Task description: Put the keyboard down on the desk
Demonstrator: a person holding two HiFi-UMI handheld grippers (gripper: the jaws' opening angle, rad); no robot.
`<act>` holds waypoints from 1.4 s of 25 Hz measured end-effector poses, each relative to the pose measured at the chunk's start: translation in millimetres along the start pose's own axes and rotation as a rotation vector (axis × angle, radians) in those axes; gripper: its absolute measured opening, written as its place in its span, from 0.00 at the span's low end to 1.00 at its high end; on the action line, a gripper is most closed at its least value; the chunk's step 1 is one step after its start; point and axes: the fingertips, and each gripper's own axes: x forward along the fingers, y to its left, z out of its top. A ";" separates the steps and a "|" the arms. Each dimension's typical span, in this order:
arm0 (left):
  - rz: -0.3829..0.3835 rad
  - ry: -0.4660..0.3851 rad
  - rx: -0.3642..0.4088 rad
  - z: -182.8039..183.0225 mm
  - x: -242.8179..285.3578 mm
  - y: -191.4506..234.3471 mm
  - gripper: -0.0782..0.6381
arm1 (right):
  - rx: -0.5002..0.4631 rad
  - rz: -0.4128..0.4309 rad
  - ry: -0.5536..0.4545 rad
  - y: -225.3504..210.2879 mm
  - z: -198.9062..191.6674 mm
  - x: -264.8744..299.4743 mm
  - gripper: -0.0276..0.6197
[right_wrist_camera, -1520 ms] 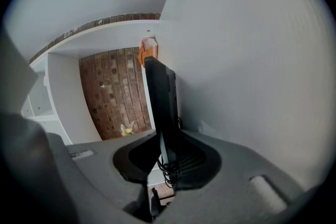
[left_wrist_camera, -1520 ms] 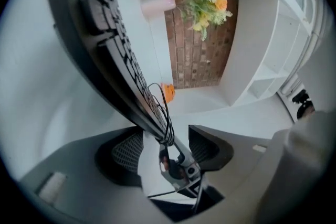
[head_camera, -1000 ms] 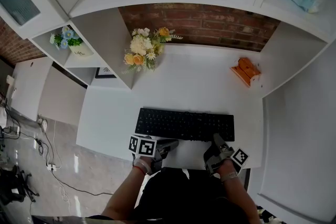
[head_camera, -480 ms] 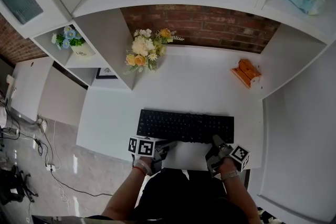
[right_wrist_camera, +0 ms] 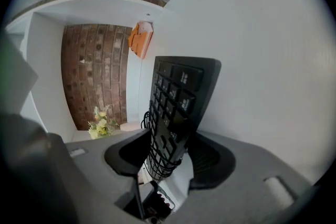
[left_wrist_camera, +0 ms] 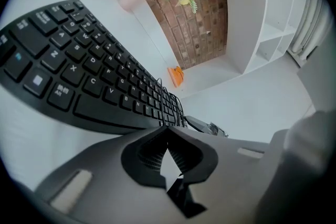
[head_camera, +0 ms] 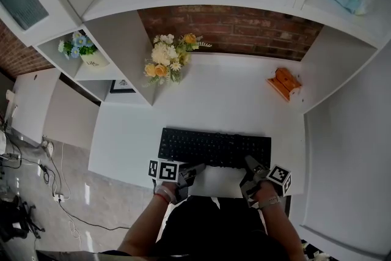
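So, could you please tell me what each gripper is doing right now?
Left gripper: closed, empty.
Right gripper: open, jaws just opening, keyboard between them.

One keyboard (head_camera: 214, 147), two grippers (head_camera: 195, 167) (head_camera: 250, 163), two flower bunches (head_camera: 166, 58) (head_camera: 76, 43), one orange item (head_camera: 285, 83), maybe a holder.

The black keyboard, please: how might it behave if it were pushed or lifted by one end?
The keyboard lies flat and wide on the desk, so it probably slides rather than tips. Its long thin body may flex slightly. The bundled cable could snag.

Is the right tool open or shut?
Open. The right tool has just been opening; its jaws stand apart, with the end of the keyboard between them.
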 end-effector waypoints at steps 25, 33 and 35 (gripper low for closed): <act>-0.075 -0.136 -0.027 35.2 -19.4 -13.3 0.10 | 0.024 0.097 0.036 43.0 -7.5 -44.0 0.44; -0.035 -0.320 0.298 90.7 -41.4 -37.2 0.10 | -0.635 0.375 0.031 134.2 -1.0 -46.4 0.17; -0.026 -0.368 0.359 99.2 -44.6 -46.6 0.10 | -0.832 0.372 -0.004 147.7 -0.3 -50.1 0.10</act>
